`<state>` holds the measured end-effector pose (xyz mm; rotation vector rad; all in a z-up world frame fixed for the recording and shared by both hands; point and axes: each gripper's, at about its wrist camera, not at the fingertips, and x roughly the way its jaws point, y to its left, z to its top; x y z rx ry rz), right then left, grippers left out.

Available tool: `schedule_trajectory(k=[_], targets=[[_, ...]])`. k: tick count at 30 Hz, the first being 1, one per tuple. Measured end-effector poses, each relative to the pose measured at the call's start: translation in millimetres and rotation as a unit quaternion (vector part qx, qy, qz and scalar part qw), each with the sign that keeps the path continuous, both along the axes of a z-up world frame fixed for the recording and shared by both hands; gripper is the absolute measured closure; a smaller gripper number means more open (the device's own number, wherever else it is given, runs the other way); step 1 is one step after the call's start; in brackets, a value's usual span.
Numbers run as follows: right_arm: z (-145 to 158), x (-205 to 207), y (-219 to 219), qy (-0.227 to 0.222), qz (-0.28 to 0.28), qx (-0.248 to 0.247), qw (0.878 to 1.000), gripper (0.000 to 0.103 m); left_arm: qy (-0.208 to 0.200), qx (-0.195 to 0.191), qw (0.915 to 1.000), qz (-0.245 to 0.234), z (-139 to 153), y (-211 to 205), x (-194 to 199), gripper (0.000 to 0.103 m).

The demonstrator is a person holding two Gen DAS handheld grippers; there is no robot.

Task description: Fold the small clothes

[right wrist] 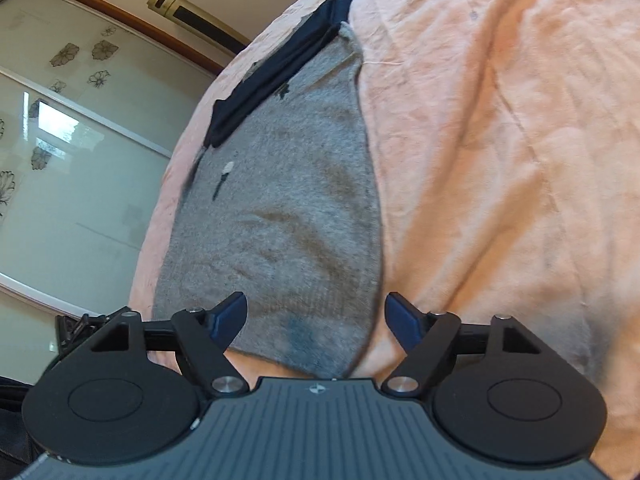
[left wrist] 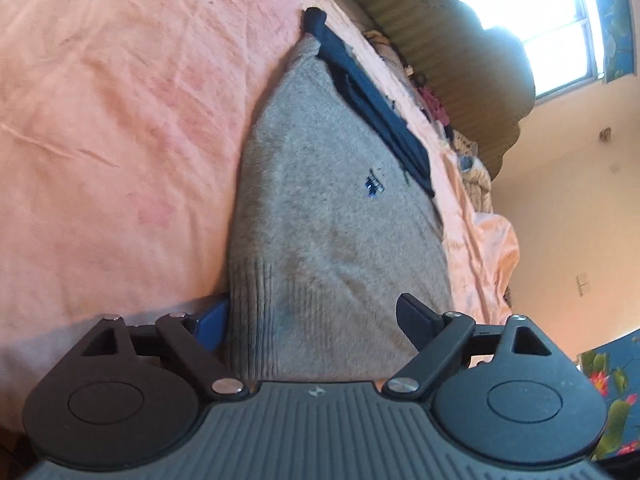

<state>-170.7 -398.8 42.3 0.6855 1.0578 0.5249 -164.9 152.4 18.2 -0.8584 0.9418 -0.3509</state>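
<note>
Grey knitted wool fills the space ahead of both pairs of fingers: a small sweater lies flat on the pink bed sheet, with its ribbed hem nearest to the fingers and its dark navy collar band at the far end. The left gripper has its fingers wide apart, one on each side of the hem, and nothing is held between them. The right gripper is also wide, and it holds nothing; the lower corner of the sweater lies just in front of it, between the two fingers.

I judge that one fold is finished and the cloth was set down, so the next step is a new grasp. To do it well, each pair of fingers should come down on one hem corner, take all layers together, and close fully before lifting. Both hands should then rise at the same height and carry the hem toward the collar band, so that the edges meet straight and no wrinkle is trapped.

No box or basket for the folded clothes is visible. Far beyond the left fingers, a loose heap of other clothes lies by the headboard.
</note>
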Motion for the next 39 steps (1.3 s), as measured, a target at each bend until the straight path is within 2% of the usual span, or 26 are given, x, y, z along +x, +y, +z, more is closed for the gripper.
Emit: schedule_trajectory(k=[1, 2, 3, 4, 5, 6, 8, 10, 12, 13, 16, 17, 18, 19, 20, 25, 29, 34, 39], targets=[[-1, 3, 2, -0.001, 0.002, 0.001, 1.000, 0.028, 0.003, -0.012, 0.9999, 0.000, -3, -1, 4, 0.015], [-1, 6, 5, 0.000, 0.003, -0.002, 1.000, 0.033, 0.004, -0.019, 0.9998, 0.002, -4, -1, 8, 0.024], [-3, 8, 6, 0.006, 0.003, -0.011, 1.000, 0.049, 0.005, -0.020, 0.9998, 0.002, -4, -1, 12, 0.051], [-4, 10, 5, 0.013, 0.003, -0.023, 1.000, 0.074, 0.009, -0.016, 0.9998, -0.002, -4, -2, 15, 0.062], [-9, 10, 3, 0.024, 0.001, -0.032, 0.999, 0.085, 0.012, -0.009, 0.9999, -0.005, -4, -2, 17, 0.068], [-11, 10, 0, 0.029, -0.004, -0.027, 0.999, 0.091, 0.012, -0.003, 0.9999, -0.002, -4, 0, 16, 0.068], [-14, 7, -4, 0.031, -0.014, -0.011, 0.999, 0.090, 0.006, -0.004, 1.0000, -0.005, -2, 3, 15, 0.068], [-16, 4, -5, 0.031, -0.017, 0.004, 0.999, 0.078, 0.001, -0.008, 0.9999, -0.012, -1, 3, 15, 0.065], [-16, 3, -2, 0.026, -0.011, 0.017, 0.999, 0.068, 0.016, -0.015, 0.9994, -0.027, -6, 0, 18, 0.061], [-14, 4, 0, 0.027, -0.008, 0.014, 1.000, 0.068, 0.023, -0.011, 0.9992, -0.032, -9, -3, 18, 0.061], [-10, 7, 3, 0.030, 0.004, -0.002, 1.000, 0.068, 0.013, 0.015, 0.9987, -0.047, -5, -11, 17, 0.065], [-8, 7, 4, 0.030, 0.006, -0.009, 0.999, 0.069, 0.002, 0.036, 0.9980, -0.051, -1, -13, 16, 0.087], [-7, 7, 6, 0.030, 0.009, -0.020, 0.999, 0.074, -0.008, 0.057, 0.9967, -0.058, 4, -16, 17, 0.093], [-6, 7, 8, 0.032, 0.012, -0.032, 0.999, 0.087, -0.016, 0.070, 0.9955, -0.062, 8, -17, 16, 0.093], [-6, 7, 9, 0.034, 0.014, -0.038, 0.999, 0.091, -0.025, 0.079, 0.9943, -0.067, 11, -18, 16, 0.094], [3, 4, 6, 0.009, 0.003, -0.007, 1.000, 0.091, -0.053, 0.107, 0.9899, -0.076, 30, -20, 16, 0.094], [26, 12, 3, -0.039, -0.011, 0.029, 0.999, 0.091, -0.099, 0.103, 0.9872, -0.072, 55, -22, 24, 0.094], [54, 69, -5, -0.110, -0.033, 0.090, 0.989, 0.091, -0.159, 0.087, 0.9823, -0.047, 85, -19, 78, 0.094], [59, 168, -11, -0.146, -0.072, 0.119, 0.979, 0.091, -0.184, 0.083, 0.9794, -0.009, 96, -13, 176, 0.094]])
